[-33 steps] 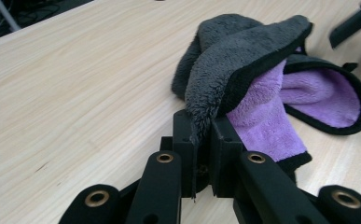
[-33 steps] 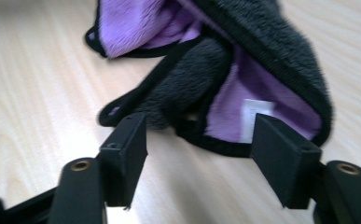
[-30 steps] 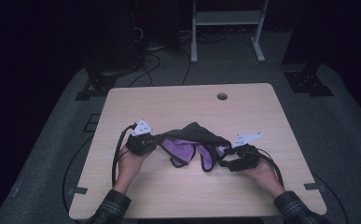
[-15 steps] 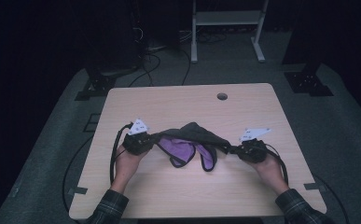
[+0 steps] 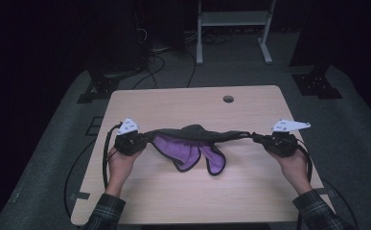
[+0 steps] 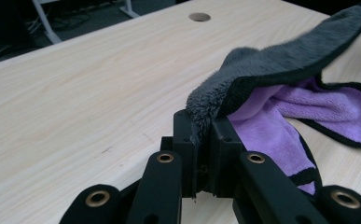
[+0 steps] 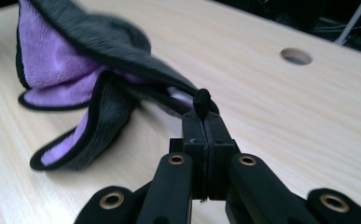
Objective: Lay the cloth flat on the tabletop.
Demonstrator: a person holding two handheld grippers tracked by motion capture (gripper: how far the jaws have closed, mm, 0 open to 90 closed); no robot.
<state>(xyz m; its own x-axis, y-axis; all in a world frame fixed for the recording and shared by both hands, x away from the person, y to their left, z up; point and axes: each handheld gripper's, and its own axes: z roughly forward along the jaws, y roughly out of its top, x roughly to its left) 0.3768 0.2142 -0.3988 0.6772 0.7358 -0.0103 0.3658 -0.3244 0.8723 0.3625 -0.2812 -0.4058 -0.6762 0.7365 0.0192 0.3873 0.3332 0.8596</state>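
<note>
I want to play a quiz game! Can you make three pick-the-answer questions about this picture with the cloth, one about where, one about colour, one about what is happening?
1. Where is the round hole in the table?
A. far edge
B. near edge
C. left corner

2. What colour is the inside of the cloth?
A. yellow
B. purple
C. green

3. What are the left gripper and right gripper doing?
A. both open
B. one open
C. both pinching the cloth

Answers:
1 A, the hole sits beyond the cloth.
2 B, the underside is purple, the outside grey.
3 C, each clamps one end.
</note>
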